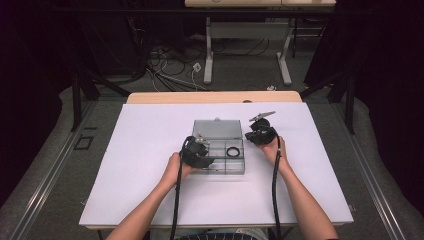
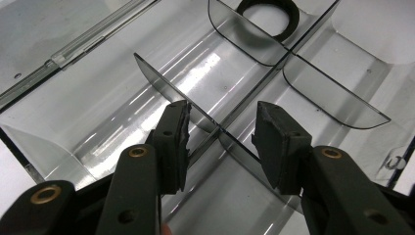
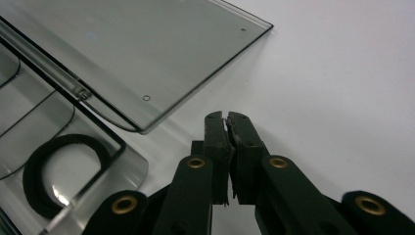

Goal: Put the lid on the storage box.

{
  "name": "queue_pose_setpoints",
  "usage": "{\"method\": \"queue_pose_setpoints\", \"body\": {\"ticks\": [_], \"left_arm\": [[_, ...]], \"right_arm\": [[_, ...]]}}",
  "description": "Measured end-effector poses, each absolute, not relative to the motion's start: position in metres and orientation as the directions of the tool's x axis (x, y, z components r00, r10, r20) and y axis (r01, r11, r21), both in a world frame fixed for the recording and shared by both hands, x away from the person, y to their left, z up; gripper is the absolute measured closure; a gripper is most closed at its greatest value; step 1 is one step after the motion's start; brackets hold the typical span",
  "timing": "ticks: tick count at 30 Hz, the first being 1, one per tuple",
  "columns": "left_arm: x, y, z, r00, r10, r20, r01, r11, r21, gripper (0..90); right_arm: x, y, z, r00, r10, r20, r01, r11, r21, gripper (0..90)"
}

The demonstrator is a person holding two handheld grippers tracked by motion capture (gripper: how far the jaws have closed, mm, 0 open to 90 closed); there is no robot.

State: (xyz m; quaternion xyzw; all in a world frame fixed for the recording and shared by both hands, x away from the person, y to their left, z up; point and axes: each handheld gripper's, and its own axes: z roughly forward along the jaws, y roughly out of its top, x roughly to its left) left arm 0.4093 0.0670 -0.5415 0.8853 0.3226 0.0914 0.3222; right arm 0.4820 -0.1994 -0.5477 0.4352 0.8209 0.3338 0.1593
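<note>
My left claw (image 2: 220, 142) gapes wide astride a smoky divider inside the clear plastic compartment box (image 2: 73, 132); black rubber ring (image 2: 268, 14) lies ahead, one cell beyond; right claw (image 3: 228, 147) pinched empty, farther off

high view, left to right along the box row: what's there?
Left gripper at the clear box's left compartments → black ring in a right compartment of the clear box → right gripper, just off the box's right edge on the white table.
</note>
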Motion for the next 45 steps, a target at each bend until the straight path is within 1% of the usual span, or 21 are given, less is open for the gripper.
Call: {"method": "queue_pose_setpoints", "body": {"ticks": [3,7,9,13,15,16,20,26,36,45], "left_arm": [[0.409,0.067,-0.542,0.775,0.630,-0.046,0.512,-0.584,0.630,56.9],[0.409,0.067,-0.542,0.775,0.630,-0.046,0.512,-0.584,0.630,56.9],[0.409,0.067,-0.542,0.775,0.630,-0.046,0.512,-0.583,0.631,56.9],[0.409,0.067,-0.542,0.775,0.630,-0.046,0.512,-0.583,0.631,56.9],[0.409,0.067,-0.542,0.775,0.630,-0.046,0.512,-0.584,0.630,56.9],[0.409,0.067,-0.542,0.775,0.630,-0.046,0.512,-0.583,0.631,56.9],[0.409,0.067,-0.542,0.774,0.631,-0.047,0.513,-0.582,0.631,56.9],[0.409,0.067,-0.542,0.774,0.631,-0.047,0.512,-0.582,0.631,56.9],[0.409,0.067,-0.542,0.774,0.632,-0.047,0.512,-0.579,0.634,56.9],[0.409,0.067,-0.542,0.774,0.632,-0.047,0.512,-0.579,0.635,56.9]], "right_arm": [[0.483,-0.195,-0.548,-0.578,0.816,0.022,0.601,0.407,0.688,87.3],[0.485,-0.193,-0.550,-0.584,0.811,0.042,0.588,0.387,0.710,87.4],[0.486,-0.193,-0.551,-0.581,0.813,0.042,0.596,0.389,0.702,87.4],[0.486,-0.191,-0.555,-0.578,0.812,0.079,0.616,0.371,0.695,87.5],[0.487,-0.191,-0.557,-0.576,0.812,0.096,0.609,0.347,0.713,87.5],[0.487,-0.191,-0.557,-0.569,0.816,0.101,0.623,0.348,0.701,87.5],[0.488,-0.192,-0.559,-0.562,0.818,0.122,0.629,0.327,0.706,88.0],[0.487,-0.192,-0.560,-0.549,0.828,0.119,0.618,0.305,0.725,88.8],[0.483,-0.192,-0.554,-0.541,0.835,0.105,0.551,0.257,0.794,90.0],[0.482,-0.193,-0.553,-0.540,0.836,0.098,0.551,0.263,0.792,90.0]]}}
